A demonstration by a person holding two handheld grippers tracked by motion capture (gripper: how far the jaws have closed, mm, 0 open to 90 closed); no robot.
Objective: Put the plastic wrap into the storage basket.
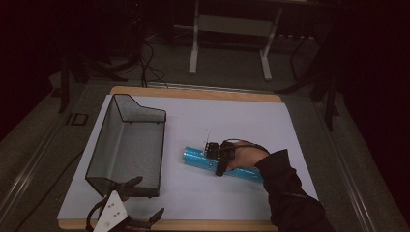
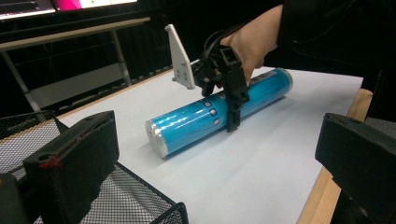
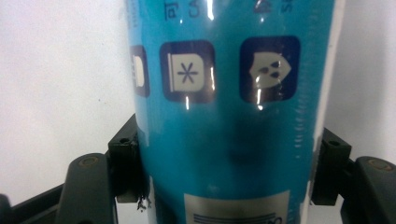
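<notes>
High view: blue tube (image 1: 196, 157) lies mid-surface (image 1: 241, 121), bare room around; right tool (image 1: 218, 159) clamped on it; left tool (image 1: 140, 198) spread apart at the basket (image 1: 126, 145).

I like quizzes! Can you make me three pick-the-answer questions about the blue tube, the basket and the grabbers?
1. Where is the mesh basket?
A. left of the blue tube
B. right of it
C. on top of it

2. What colour is the basket?
A. white
B. black
C. red

3. What is the right gripper doing?
A. hanging open in the air
B. lying in the basket
C. clamped around the tube

Answers: 1 A, the high view shows the basket on the sheet's left side. 2 B, its mesh is black. 3 C, the right gripper view shows a jaw against each side of the tube.
</notes>
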